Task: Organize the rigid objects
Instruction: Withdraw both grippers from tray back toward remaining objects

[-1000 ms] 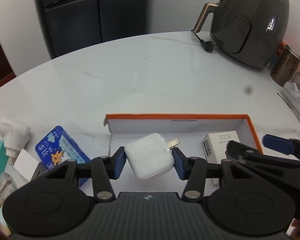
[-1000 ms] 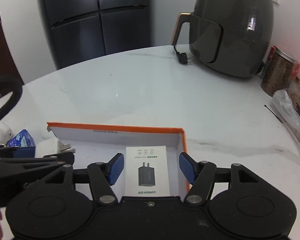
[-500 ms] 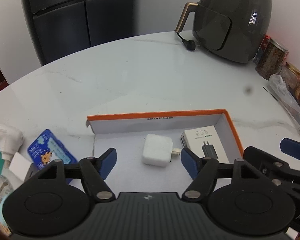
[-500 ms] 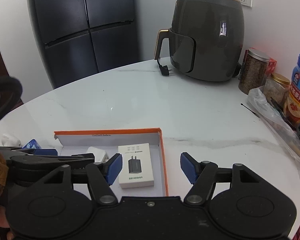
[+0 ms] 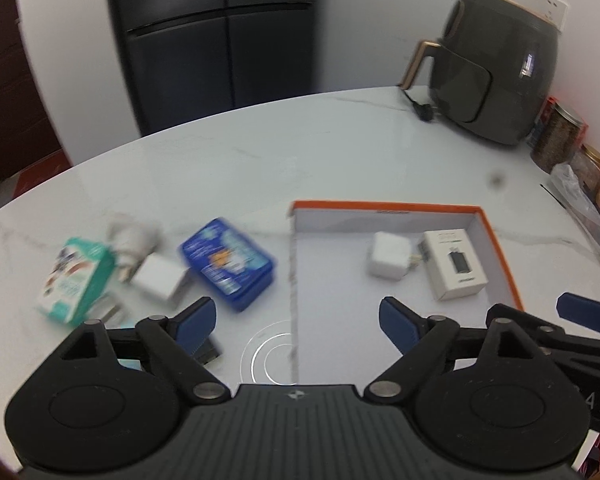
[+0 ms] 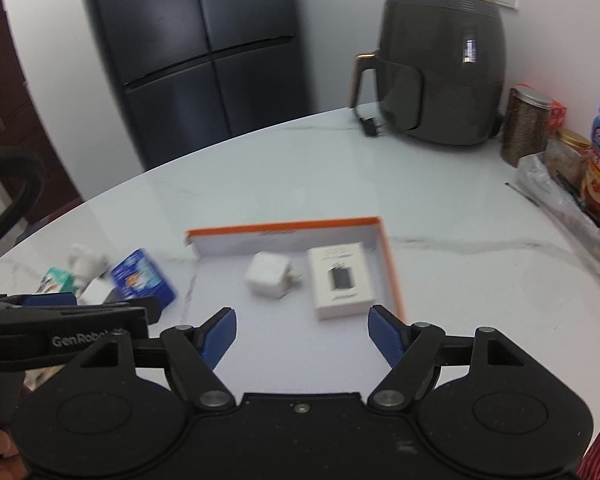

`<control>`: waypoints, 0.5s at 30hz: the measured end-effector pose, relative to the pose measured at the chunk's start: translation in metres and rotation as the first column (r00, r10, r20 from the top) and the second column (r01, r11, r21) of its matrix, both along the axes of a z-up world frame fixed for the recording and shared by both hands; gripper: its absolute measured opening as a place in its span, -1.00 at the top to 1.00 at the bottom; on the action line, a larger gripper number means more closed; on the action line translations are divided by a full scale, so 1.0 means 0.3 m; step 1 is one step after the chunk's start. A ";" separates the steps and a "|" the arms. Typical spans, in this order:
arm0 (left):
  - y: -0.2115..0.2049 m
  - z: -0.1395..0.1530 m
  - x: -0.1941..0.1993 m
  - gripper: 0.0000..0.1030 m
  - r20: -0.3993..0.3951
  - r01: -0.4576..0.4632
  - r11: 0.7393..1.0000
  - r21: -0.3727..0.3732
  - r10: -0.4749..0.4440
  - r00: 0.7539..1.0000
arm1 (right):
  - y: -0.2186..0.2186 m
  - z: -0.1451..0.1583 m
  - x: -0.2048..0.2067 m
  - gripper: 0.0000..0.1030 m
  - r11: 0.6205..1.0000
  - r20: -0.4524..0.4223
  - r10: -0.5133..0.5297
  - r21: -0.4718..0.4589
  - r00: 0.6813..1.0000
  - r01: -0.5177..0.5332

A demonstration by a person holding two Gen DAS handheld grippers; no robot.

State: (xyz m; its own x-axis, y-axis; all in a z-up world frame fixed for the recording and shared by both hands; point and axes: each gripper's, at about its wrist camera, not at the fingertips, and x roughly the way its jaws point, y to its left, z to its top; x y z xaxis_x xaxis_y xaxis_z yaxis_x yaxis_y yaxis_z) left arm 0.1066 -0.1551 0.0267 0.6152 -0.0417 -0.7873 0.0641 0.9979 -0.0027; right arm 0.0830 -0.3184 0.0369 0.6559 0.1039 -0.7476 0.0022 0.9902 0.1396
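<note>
An orange-rimmed white box (image 5: 495, 232) (image 6: 391, 264) lies on the marble table. In it lie a white charger cube (image 5: 387, 260) (image 6: 268, 275) and a white charger carton (image 5: 453, 264) (image 6: 339, 280). Left of the box lie a blue tin (image 5: 228, 262) (image 6: 142, 278), a white block (image 5: 160, 280), a teal carton (image 5: 78, 280) and a white plug (image 5: 134, 238). My left gripper (image 5: 296, 320) is open and empty, above the box's left wall. My right gripper (image 6: 301, 330) is open and empty, in front of the box.
A dark air fryer (image 5: 495, 76) (image 6: 439, 68) with a loose plug (image 6: 369, 125) stands at the back right. Jars and a plastic bag (image 6: 555, 160) line the right edge. A black fridge (image 6: 196, 52) stands behind the table.
My left gripper let go of the white charger cube inside the box, then pulled back and swung left. My right gripper also pulled back from the box.
</note>
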 end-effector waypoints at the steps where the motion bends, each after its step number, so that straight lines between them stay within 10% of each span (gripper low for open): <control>1: 0.021 0.007 -0.016 -0.77 0.002 -0.006 1.000 0.001 0.006 1.000 | 0.021 0.003 -0.012 -0.68 1.000 -0.002 0.010 0.007 1.000 -0.010; 15: 0.275 0.069 -0.147 -0.77 0.041 -0.119 0.993 0.006 0.118 0.992 | 0.297 0.046 -0.100 -0.68 0.989 0.017 0.149 0.005 0.989 -0.149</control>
